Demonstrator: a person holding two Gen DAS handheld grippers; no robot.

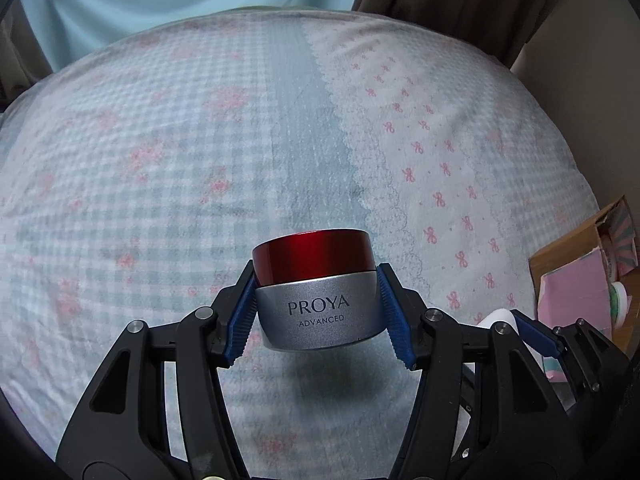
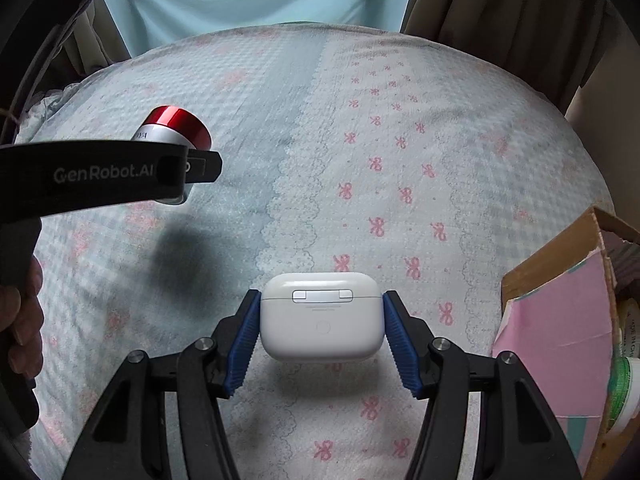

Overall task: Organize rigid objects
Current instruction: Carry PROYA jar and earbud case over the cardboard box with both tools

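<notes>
Left hand-held gripper (image 1: 316,312) is squeezing the cream jar (image 1: 316,288), right hand-held gripper (image 2: 320,320) is clamping the earbuds case (image 2: 320,316), both lifted off the bed (image 2: 360,140); neither's in the cardboard box (image 2: 560,320) yet.

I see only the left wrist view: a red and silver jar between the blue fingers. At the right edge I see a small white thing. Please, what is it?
Observer: It is a white earbud case, held between the fingers of the right gripper, hinge side facing the camera.
Operator: Does it rest on the bed?
Observer: It looks lifted; a shadow lies on the bedsheet below it.
Operator: And the box at my right edge, what is inside?
Observer: The cardboard box holds a pink and teal panel and a white tub with green print.
</notes>
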